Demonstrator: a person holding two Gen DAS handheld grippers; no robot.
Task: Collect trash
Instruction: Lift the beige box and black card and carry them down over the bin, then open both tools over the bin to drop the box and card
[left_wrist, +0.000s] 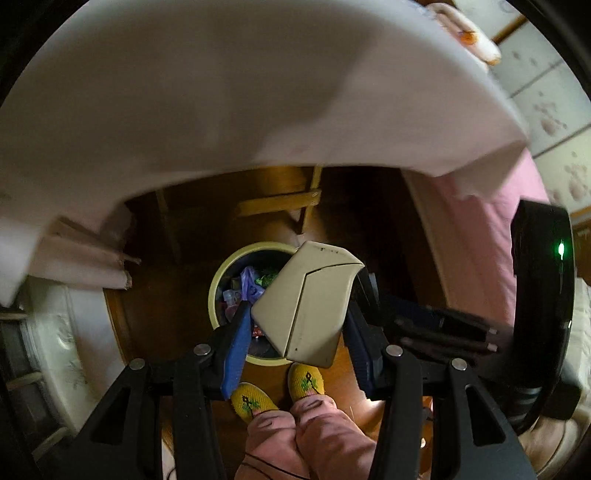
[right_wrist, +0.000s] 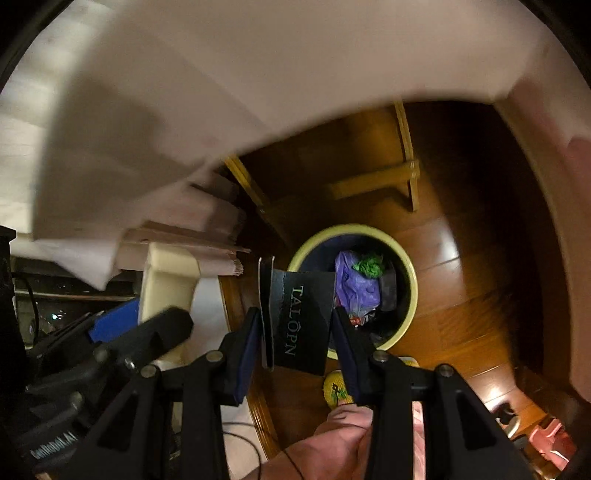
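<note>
We hold both pieces of trash over the bin and neither has gone in yet, so the drop itself is what remains. Above us the white-draped table (left_wrist: 221, 92) fills the upper half of both views, and below it lies the polished wooden floor (right_wrist: 461, 295). On that floor stands the round, pale-rimmed waste bin (right_wrist: 402, 258), already holding a purple plastic bag (right_wrist: 354, 284), a crumpled green scrap (right_wrist: 369, 266) and other wrappers, so we judge part of the collecting done.

Our left gripper (left_wrist: 295, 325) has its jaws clamped on a beige cardboard box (left_wrist: 310, 299), which hangs tilted over the near rim of the bin. Our right gripper (right_wrist: 295, 328) has its jaws clamped on a flat black carton (right_wrist: 301, 321), held just beside the bin's left rim and partly over it. Whether more trash waits on the table we cannot tell from here.

The only writing we can read is on the black carton, in pale letters running along its length: it looks like "TALOPN". The beige box shows no print we can make out.
</note>
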